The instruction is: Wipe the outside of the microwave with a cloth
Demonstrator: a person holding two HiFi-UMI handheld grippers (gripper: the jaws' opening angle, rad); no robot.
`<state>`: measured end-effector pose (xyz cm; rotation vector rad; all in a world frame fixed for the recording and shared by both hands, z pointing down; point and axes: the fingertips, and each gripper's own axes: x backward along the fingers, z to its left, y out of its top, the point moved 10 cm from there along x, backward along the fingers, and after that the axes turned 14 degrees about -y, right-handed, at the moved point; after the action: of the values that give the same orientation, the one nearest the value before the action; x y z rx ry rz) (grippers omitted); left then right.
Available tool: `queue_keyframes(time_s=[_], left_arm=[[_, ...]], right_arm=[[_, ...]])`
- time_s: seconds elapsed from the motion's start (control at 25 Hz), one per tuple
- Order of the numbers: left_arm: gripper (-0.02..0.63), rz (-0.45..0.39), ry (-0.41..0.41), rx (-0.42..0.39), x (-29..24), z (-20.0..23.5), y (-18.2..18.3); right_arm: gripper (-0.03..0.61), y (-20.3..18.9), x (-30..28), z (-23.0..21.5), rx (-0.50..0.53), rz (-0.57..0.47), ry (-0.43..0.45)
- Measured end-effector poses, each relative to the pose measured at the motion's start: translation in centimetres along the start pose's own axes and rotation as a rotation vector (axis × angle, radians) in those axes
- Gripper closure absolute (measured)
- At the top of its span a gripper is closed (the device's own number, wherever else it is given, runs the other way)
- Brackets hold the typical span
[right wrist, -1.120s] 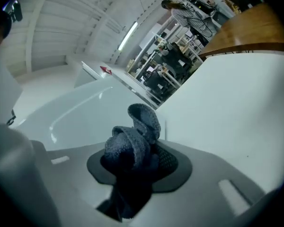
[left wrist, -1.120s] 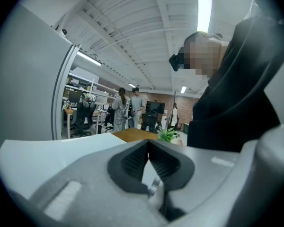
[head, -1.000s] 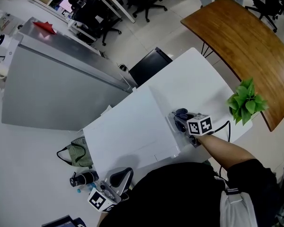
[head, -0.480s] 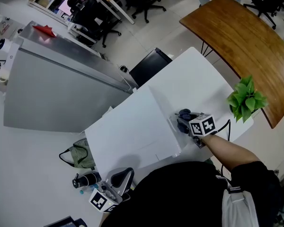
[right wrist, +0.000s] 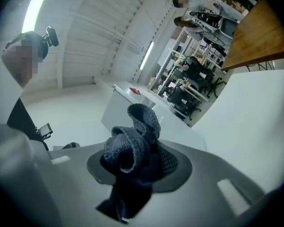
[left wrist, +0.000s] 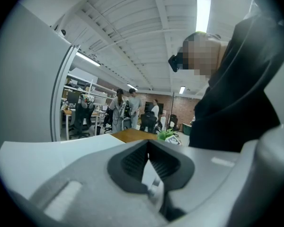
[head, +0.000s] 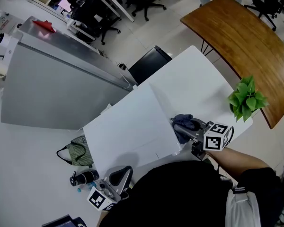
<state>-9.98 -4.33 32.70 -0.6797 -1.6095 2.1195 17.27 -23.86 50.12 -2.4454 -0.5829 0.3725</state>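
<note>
From above, the microwave shows as a white box top (head: 128, 131) standing on a white table (head: 199, 84). A dark blue-grey cloth (head: 184, 125) is bunched at the box's right edge, near its front corner. My right gripper (head: 182, 129) is shut on the cloth and points left at that edge; its marker cube sits just behind. In the right gripper view the cloth (right wrist: 132, 143) bulges up out of the jaws of the right gripper (right wrist: 135, 164). My left gripper (head: 120, 178) hangs low at the front left, off the microwave. Its pads (left wrist: 132, 162) meet with nothing between them.
A potted green plant (head: 246, 100) stands on the table's right corner. A curved wooden table (head: 241, 37) lies beyond it. A grey partition (head: 52, 84) runs along the left. A black chair (head: 149, 65) sits behind the table. A green bag (head: 78, 152) lies on the floor.
My right gripper has slid with the cloth along the microwave's right edge toward me, and its marker cube has swung out to the right. The left gripper has stayed put.
</note>
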Motion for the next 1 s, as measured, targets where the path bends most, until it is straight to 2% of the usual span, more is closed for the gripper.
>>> queue_keyframes(time_s=[0.2,0.44,0.56,0.72,0.88,1.0], left_arm=[[0.609,0.002,0.004,0.001,0.1,0.0,0.0],[0.609,0.003,0.001,0.003,-0.3,-0.4,0.0],[0.609,0.008,-0.004,0.005,-0.5,-0.4,0.0],[0.609,0.008,-0.008,0.003,-0.7,-0.6,-0.1],[0.609,0.008,-0.016,0.001,-1.0,-0.8,0.0],[0.609,0.004,-0.010,0.002,-0.8,-0.9,0.0]], right_arm=[[0.445,-2.3,-0.5,-2.6,0.000,0.049,-0.055],[0.446,-6.4,-1.6,-7.5,0.008,0.182,-0.240],[0.448,-7.9,-2.7,-9.7,0.044,0.242,-0.340],[0.457,-9.5,-4.1,-11.4,0.161,0.368,-0.455],[0.451,-9.8,-4.4,-11.8,0.153,0.424,-0.450],[0.448,-8.7,-3.1,-11.0,0.098,0.393,-0.406]])
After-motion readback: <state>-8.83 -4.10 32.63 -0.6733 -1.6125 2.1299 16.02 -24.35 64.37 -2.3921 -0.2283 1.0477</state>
